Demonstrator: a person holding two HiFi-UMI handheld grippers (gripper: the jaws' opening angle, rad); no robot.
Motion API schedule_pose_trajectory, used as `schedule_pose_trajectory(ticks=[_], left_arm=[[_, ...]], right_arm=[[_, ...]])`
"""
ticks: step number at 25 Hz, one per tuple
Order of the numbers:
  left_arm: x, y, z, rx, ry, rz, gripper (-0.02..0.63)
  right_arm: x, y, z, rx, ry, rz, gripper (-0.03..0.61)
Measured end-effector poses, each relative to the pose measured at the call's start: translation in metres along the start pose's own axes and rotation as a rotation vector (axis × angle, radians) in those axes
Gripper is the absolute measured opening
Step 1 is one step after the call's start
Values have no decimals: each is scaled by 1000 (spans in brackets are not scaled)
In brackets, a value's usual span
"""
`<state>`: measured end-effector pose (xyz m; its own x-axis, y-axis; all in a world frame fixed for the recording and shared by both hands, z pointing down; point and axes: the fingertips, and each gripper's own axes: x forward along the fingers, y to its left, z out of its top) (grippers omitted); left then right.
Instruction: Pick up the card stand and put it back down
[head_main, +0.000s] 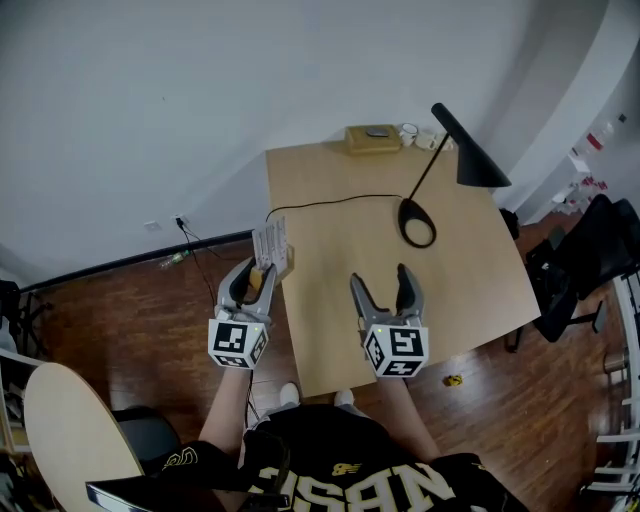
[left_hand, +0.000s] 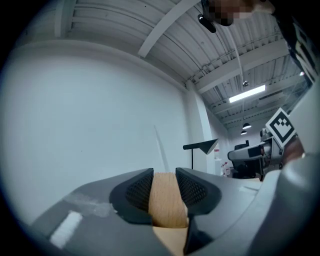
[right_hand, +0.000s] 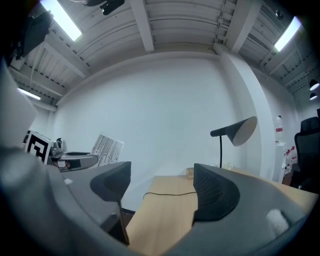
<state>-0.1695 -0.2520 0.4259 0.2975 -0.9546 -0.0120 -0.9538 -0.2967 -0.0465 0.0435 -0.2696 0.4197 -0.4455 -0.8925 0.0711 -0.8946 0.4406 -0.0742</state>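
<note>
Left gripper (head_main: 255, 278), centre-left of head view: jaws clamped on wooden base (left_hand: 167, 205) of card stand (head_main: 271, 245), at left edge of table (head_main: 340, 190). Likely light, stiff block. Card (right_hand: 107, 149) thin, bendy: grip base, not card. Card upright, edge-on to gripper; long axis toward upper frame. Right gripper (head_main: 386, 285): jaws wide, empty.

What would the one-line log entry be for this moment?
left gripper: shut on card stand, at left edge of table | right gripper: open, empty, over table
</note>
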Motion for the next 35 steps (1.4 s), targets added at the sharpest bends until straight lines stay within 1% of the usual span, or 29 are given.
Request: schedule_pose_trajectory(ticks=[4, 10, 14, 18, 21, 24, 27, 30, 33, 35], left_arm=[[32, 16, -21, -1, 27, -43, 147], [119, 57, -66, 36, 92, -110, 147], [184, 75, -111, 74, 126, -162, 147], [236, 81, -164, 75, 157, -216, 146], [262, 77, -203, 67, 172, -275, 146], [282, 63, -241, 71, 195, -361, 146], [295, 50, -277, 111, 249, -441, 146], [301, 44, -309, 154, 321, -501, 146], [308, 52, -336, 196, 423, -526, 147], [314, 62, -344, 205, 471, -518, 147]], right_arm=[[24, -11, -14, 12, 27, 15, 383], [79, -16, -42, 50, 60, 50, 382], [106, -28, -73, 74, 110, 52, 382], [117, -46, -117, 128, 169, 27, 382], [119, -55, -150, 155, 212, 18, 382], [122, -62, -174, 168, 236, 9, 382], [124, -67, -191, 171, 250, 7, 382], [121, -71, -204, 162, 274, 13, 382], [117, -72, -214, 167, 287, 14, 382], [115, -71, -219, 171, 293, 14, 382]])
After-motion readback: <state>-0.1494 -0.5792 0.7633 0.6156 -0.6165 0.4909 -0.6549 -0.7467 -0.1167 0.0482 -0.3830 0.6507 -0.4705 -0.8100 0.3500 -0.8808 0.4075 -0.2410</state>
